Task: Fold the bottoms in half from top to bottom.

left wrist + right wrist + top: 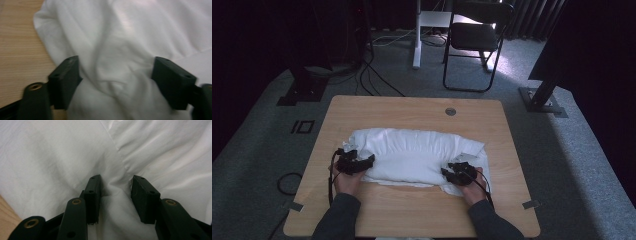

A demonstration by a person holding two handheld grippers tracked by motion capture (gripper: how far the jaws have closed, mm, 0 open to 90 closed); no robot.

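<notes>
The rumpled white cloth bundle lies mid-bench, the right hand-held gripper pinching a near-right fold to anchor it, while the left hand-held gripper stands spread over the near-left edge, apparently ready to re-grip.

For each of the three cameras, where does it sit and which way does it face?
High view: above the person's side, looking forward and down on the table; both forearms, left hand-held gripper, right hand-held gripper.
Left gripper view: along wide-apart jaws over the white cloth.
Right gripper view: along narrower jaws with a cloth fold between.
Shared: the cloth shows in all three views.
</notes>
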